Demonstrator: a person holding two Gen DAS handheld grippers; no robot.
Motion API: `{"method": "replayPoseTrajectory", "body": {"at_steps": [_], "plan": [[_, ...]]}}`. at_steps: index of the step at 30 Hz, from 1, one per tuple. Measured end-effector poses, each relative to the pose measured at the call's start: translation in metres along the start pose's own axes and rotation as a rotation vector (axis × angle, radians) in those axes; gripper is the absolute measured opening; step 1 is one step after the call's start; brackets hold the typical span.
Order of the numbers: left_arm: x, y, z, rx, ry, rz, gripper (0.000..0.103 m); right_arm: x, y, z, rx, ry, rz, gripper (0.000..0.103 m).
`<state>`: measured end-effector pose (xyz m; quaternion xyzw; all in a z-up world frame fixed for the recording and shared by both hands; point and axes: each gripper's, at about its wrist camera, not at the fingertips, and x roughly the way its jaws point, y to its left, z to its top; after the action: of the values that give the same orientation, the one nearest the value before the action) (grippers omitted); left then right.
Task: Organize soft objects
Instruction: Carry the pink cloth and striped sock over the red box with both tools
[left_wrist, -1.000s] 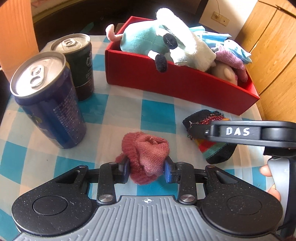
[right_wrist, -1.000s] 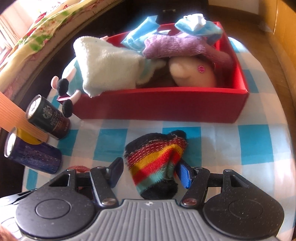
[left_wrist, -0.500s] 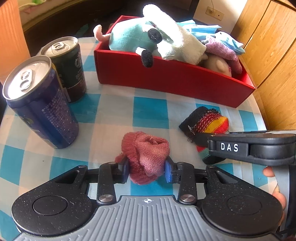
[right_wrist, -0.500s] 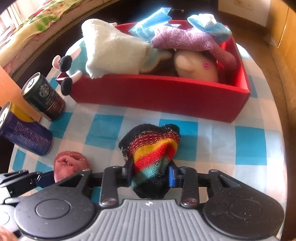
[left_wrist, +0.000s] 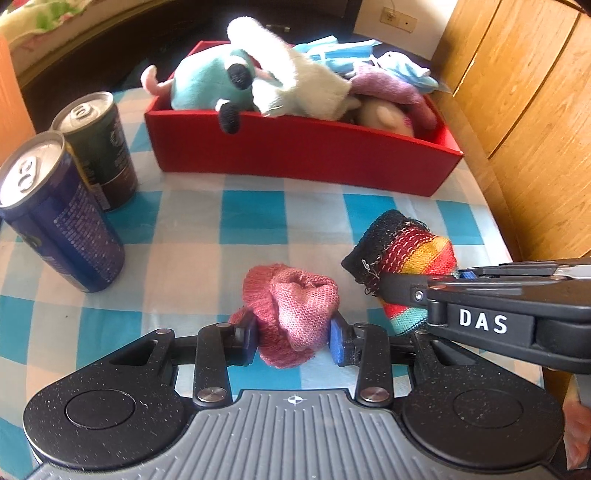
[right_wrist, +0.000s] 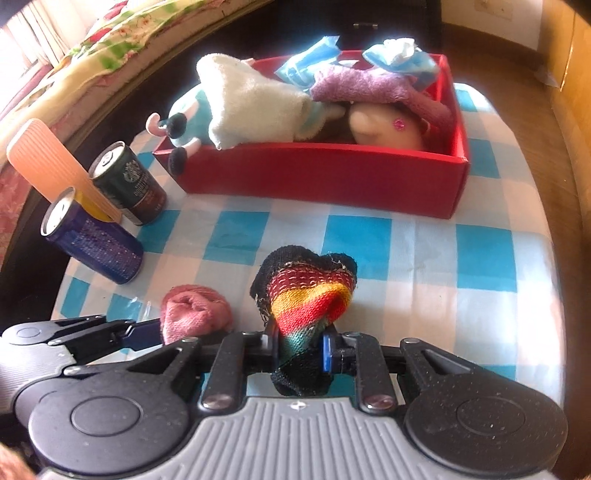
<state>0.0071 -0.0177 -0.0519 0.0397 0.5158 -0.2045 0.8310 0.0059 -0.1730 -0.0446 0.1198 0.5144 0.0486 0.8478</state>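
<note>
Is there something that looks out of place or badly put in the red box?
Yes. The teal plush toy lies at the left end of the red box, with its pink tail and one black foot hanging over the rim.

We saw a table under a blue-and-white checked cloth (left_wrist: 255, 218), brightly sunlit. To its right stood wooden cabinet doors (left_wrist: 517, 96); behind them, a pale wall with an outlet (left_wrist: 400, 19). A dark floor (right_wrist: 399, 18) lay beyond, and a floral bedcover (right_wrist: 92, 55) to the left.
</note>
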Motion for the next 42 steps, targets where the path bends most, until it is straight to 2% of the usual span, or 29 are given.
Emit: {"method": "replayPoseTrajectory", "body": {"at_steps": [4, 16, 23, 31, 36, 42], "plan": [[-0.006, -0.006, 0.005, 0.020, -0.028, 0.004, 0.038, -0.011, -0.006, -0.001, 0.006, -0.039, -0.001, 0.000], [-0.032, -0.015, 0.035, 0.046, -0.183, 0.072, 0.038, -0.041, -0.007, 0.014, 0.007, -0.163, 0.021, 0.000], [-0.036, -0.017, 0.045, 0.049, -0.215, 0.081, 0.039, -0.055, -0.001, 0.026, -0.014, -0.248, 0.005, 0.000], [-0.035, -0.019, 0.060, 0.051, -0.245, 0.098, 0.039, -0.058, -0.003, 0.037, -0.006, -0.281, 0.001, 0.000], [-0.031, -0.019, 0.082, 0.061, -0.275, 0.120, 0.040, -0.058, -0.003, 0.053, -0.011, -0.312, -0.010, 0.000], [-0.015, -0.013, 0.122, 0.032, -0.290, 0.118, 0.041, -0.044, -0.016, 0.095, 0.005, -0.349, -0.055, 0.000]]}}
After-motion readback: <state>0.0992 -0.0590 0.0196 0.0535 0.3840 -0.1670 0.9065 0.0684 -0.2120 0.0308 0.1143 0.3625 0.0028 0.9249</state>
